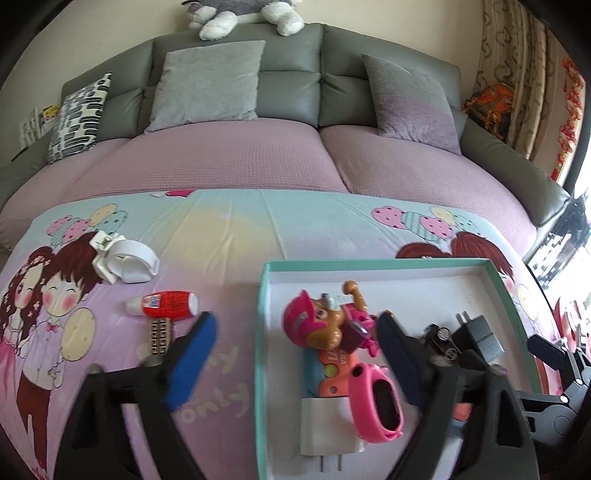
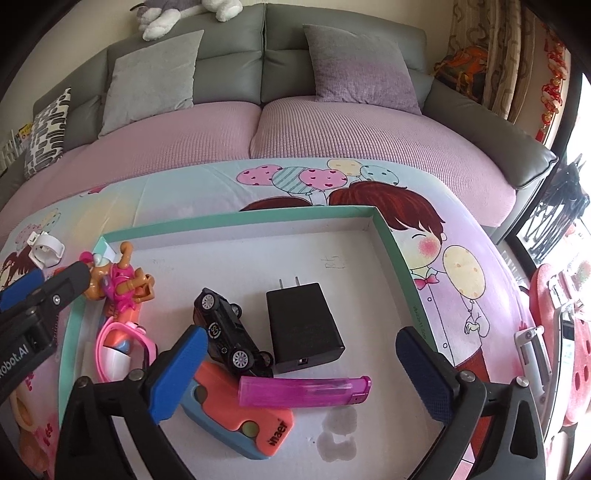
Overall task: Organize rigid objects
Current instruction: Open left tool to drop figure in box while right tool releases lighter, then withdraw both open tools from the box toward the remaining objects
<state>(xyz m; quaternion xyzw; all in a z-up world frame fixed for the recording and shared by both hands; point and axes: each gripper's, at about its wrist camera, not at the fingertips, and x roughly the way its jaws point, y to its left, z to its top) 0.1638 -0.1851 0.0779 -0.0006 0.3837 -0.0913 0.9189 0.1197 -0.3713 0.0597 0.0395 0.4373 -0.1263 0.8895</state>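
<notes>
A teal-rimmed white box (image 1: 263, 295) (image 2: 391, 236) sits on the cartoon cloth. In it lie a pink-helmet dog toy (image 1: 325, 321) (image 2: 118, 280), a pink watch (image 1: 380, 402) (image 2: 122, 332), a white plug (image 1: 325, 424), a black toy car (image 2: 225, 332), a black charger (image 1: 480, 336) (image 2: 303, 328), a magenta lighter (image 2: 303, 391) and an orange-blue case (image 2: 240, 413). My left gripper (image 1: 295, 339) is open and empty over the box's left rim. My right gripper (image 2: 303, 354) is open and empty above the car and lighter. Outside the box lie a red bottle (image 1: 166, 304), a white clip holder (image 1: 123, 258) (image 2: 44, 247) and a patterned bar (image 1: 159, 336).
A grey sofa with purple seat cover (image 1: 236, 155) (image 2: 332, 129) stands behind the cloth, with cushions (image 1: 210, 81) and a plush toy (image 1: 240, 14) on top. A red stool (image 2: 561, 350) and a window are at the right. The left gripper's body (image 2: 33, 314) shows in the right view.
</notes>
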